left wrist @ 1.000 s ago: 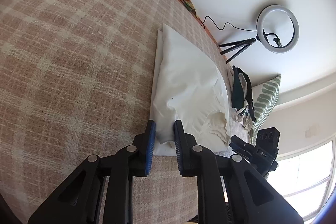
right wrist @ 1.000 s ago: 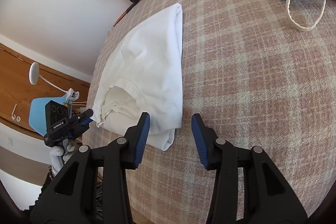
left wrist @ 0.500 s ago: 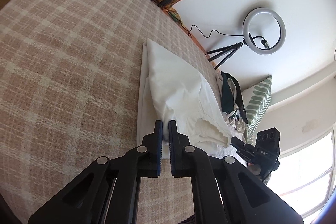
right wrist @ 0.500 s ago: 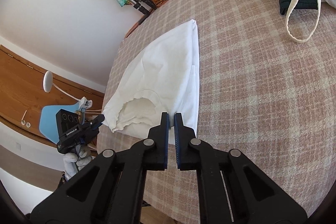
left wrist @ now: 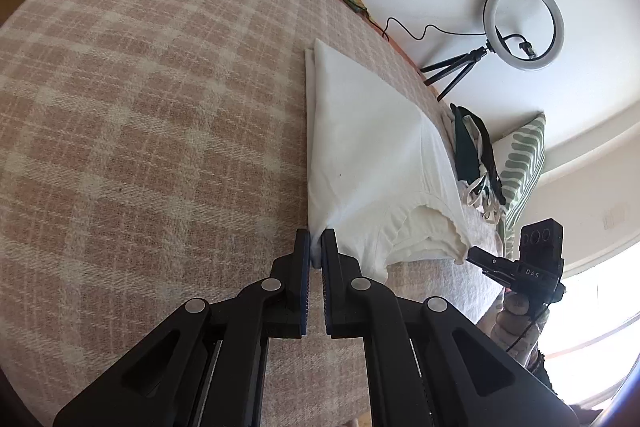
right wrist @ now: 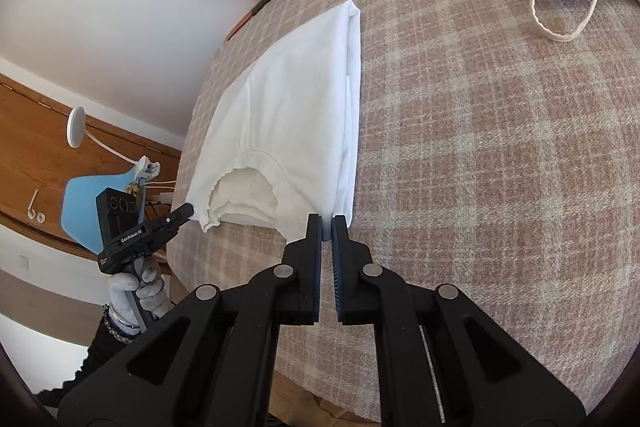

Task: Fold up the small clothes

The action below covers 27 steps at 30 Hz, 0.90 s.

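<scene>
- The left gripper [left wrist: 316,247] has its fingers [left wrist: 301,267] pressed onto one near corner of the white cotton T-shirt [left wrist: 368,147]; a second ago they stood spread around that corner.
- The right gripper [right wrist: 327,227] has its fingers [right wrist: 314,247] pinching the other near corner; a second ago they were wide apart beside the hem.
- Judgement: both grasps are now set, so the next fold, carrying the near edge toward the far end, can begin.
- The T-shirt lies lengthwise on the bed [left wrist: 140,107], near its front edge, sides already folded in, the ribbed collar opening facing the front edge.
- The fabric is thin, soft and limp; the pinched corners pull into small ridges.
- The bed carries a coarse woven blanket in pink-and-cream plaid, likely to grip the cloth when dragged.
</scene>
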{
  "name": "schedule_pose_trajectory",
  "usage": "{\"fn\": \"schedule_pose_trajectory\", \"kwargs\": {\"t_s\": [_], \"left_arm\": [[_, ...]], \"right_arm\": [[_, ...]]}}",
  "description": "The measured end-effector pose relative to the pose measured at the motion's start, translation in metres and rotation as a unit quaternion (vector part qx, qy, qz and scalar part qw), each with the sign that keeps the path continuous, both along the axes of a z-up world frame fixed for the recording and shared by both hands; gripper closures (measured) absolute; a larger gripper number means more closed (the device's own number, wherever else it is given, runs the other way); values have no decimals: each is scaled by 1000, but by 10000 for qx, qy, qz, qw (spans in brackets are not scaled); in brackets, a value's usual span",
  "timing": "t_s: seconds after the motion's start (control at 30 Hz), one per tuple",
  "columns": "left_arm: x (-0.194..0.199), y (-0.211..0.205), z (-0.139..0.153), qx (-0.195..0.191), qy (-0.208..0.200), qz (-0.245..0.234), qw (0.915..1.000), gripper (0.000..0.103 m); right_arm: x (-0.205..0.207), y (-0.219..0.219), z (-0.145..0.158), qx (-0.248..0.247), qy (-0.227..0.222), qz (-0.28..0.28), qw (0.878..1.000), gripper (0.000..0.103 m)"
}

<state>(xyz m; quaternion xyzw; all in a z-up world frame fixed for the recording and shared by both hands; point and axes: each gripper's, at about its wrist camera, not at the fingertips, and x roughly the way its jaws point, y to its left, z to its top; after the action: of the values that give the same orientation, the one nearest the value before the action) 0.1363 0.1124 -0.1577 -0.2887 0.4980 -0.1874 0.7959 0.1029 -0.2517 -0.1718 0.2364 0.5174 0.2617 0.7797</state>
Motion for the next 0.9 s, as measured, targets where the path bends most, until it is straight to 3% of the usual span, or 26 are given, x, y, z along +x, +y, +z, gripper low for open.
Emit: {"fn": "schedule_pose_trajectory", "kwargs": {"t_s": [0.13,0.23,0.3,0.4,0.47,0.57,0.67,0.8,0.9], "left_arm": [[-6,0,10,645,-24,-34,9979,98],[-13,3,28,1072,-333,128,9936,94],[-15,0,41,958,-695,177,9928,95],[-4,-29,53,1034,-990,-300,9893,94],[9,-47,49,1045,-955,-503,9886,94],[25,-66,40,1103,-851,-714,9877,94],[30,-78,33,1417,-806,-907,9824,94],[14,-75,12,1188,-477,-1103,9856,95],[2,-73,18,1272,-570,-1214,9828,95]], "right_arm": [[-5,5,1,-656,-77,203,9976,97],[-10,3,24,-1329,-667,-13,9889,96],[-12,6,42,-1237,-1096,-59,9862,96],[-10,31,58,-1091,-1527,264,9819,96],[-4,57,58,-1194,-1655,568,9773,96],[7,88,52,-1748,-1831,748,9645,96],[15,97,35,-1910,-1568,956,9642,96],[8,85,15,-2379,-1320,1137,9555,96],[0,68,19,-2222,-1205,1217,9598,96]]}}
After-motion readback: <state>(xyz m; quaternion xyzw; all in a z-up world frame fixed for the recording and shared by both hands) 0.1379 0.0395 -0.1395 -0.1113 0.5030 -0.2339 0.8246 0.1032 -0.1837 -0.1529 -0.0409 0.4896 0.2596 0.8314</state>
